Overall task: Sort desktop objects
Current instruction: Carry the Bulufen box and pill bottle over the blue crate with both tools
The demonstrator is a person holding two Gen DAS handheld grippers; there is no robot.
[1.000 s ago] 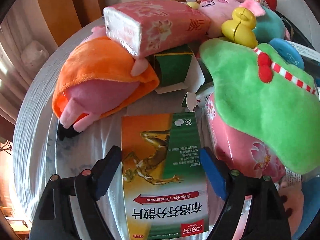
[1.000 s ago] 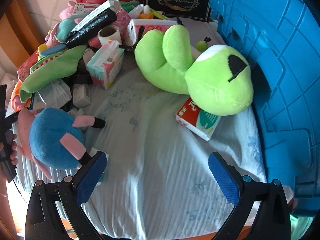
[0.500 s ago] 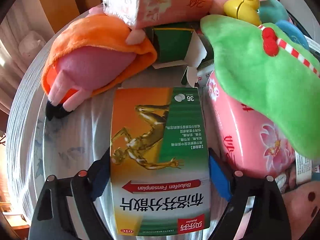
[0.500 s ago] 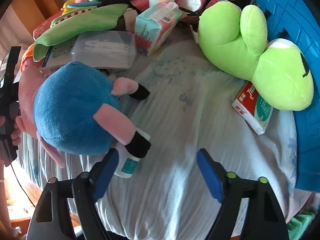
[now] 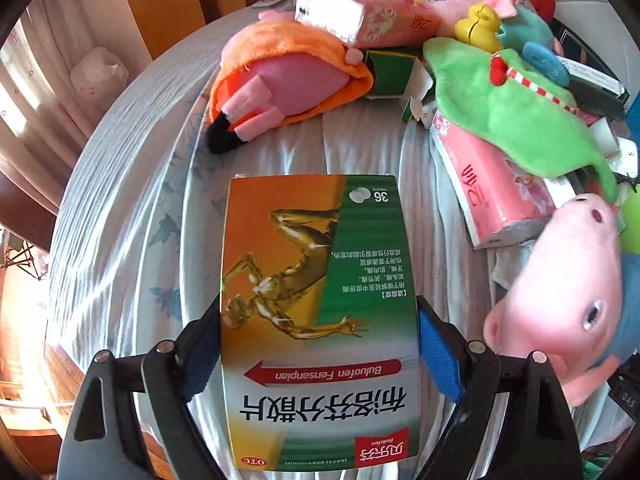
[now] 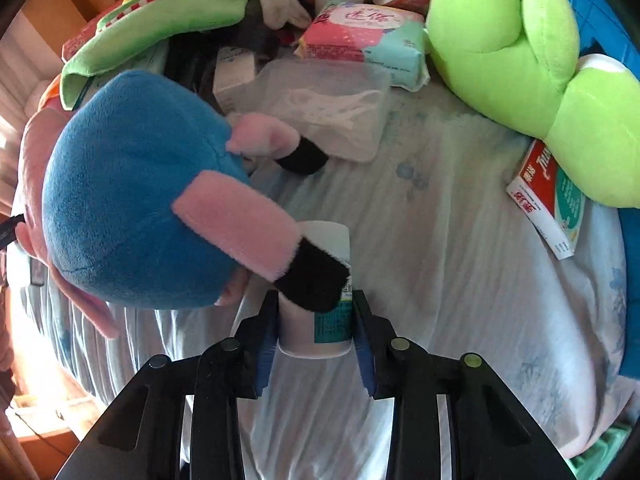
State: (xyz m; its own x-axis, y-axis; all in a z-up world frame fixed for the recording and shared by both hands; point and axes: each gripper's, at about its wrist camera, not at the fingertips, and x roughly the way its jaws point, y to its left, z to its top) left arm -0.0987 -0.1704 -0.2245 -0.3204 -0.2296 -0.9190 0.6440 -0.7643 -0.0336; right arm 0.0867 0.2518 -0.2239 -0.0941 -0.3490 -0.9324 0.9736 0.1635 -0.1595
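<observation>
My left gripper (image 5: 320,344) grasps the green-and-orange medicine box (image 5: 320,320) by its long sides, one blue finger (image 5: 438,354) pressed on each. The box hangs over the cloth-covered worktop (image 5: 132,216), its long axis running along my fingers, its printed face up and its far short end pointing at the orange plush (image 5: 288,76). Between that end and the orange plush the cloth is bare, and it stays bare on the left out to the worktop's rounded edge. Right of the box a pink tissue pack (image 5: 492,192) lies under a green plush (image 5: 512,108), and nearer me a pink pig head (image 5: 560,300) crowds in beside my right finger.

My right gripper (image 6: 316,320) is closing on a white bottle (image 6: 320,312) with a teal label, which lies between its fingers with its long axis along them. The black foot of the blue plush (image 6: 132,216) rests across the bottle, and that plush blocks everything left of it. Right of the bottle the cloth is open as far as a red-and-white box (image 6: 548,200) under the lime plush (image 6: 540,76). Beyond the bottle sit a clear plastic container (image 6: 332,108) and a wipes pack (image 6: 368,40).
</observation>
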